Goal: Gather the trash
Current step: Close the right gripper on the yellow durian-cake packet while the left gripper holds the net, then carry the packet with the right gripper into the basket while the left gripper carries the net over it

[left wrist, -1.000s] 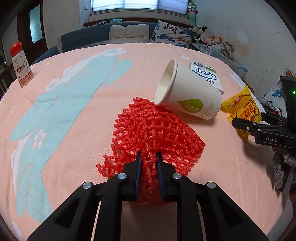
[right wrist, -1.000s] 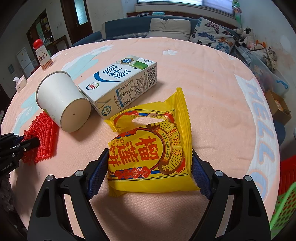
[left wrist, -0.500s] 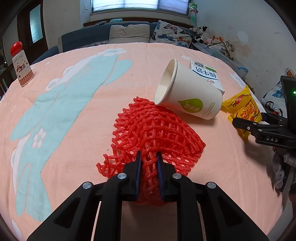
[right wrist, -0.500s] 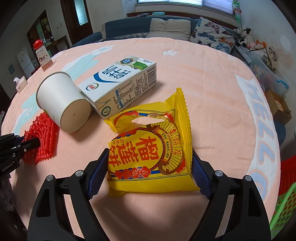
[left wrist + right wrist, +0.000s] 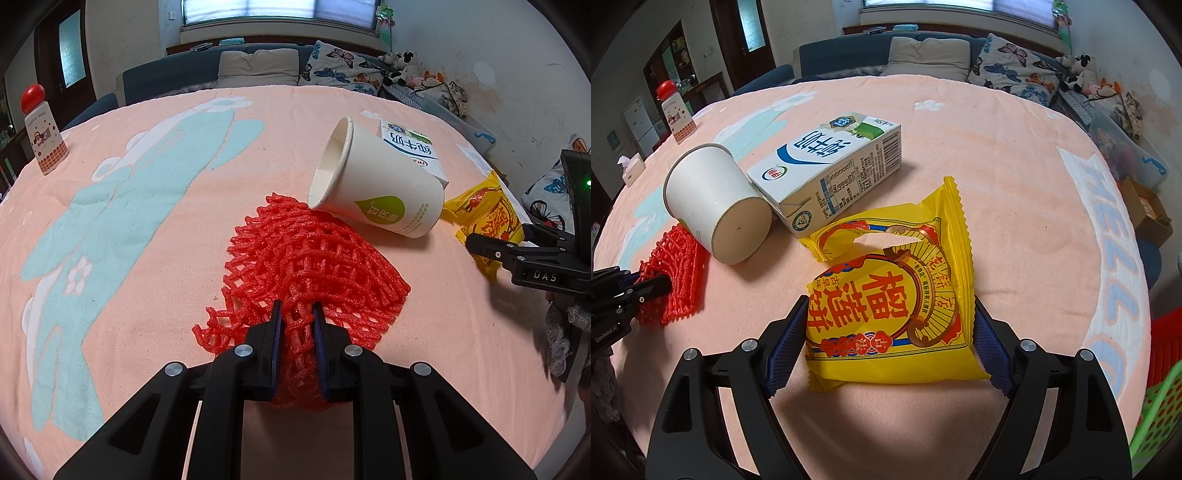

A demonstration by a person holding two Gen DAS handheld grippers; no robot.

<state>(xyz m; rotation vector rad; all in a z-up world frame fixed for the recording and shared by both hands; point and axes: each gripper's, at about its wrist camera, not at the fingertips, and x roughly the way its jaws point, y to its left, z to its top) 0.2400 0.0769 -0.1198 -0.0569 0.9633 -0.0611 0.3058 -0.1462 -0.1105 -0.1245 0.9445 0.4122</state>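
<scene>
Where left claw (image 5: 297, 314) pinches, red foam net (image 5: 310, 258) bunches.

Home living room: sofa (image 5: 207, 72), butterfly cushions (image 5: 334, 66)

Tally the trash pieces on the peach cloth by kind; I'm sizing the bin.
Red foam net sleeve: 1
White paper cup lying on its side: 1
White-and-blue milk carton: 1
Yellow snack wrapper: 1
Total: 4

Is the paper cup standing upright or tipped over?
Tipped over. The paper cup lies on its side, open mouth facing away from the yellow snack bag, rim resting on the red foam net.
</scene>
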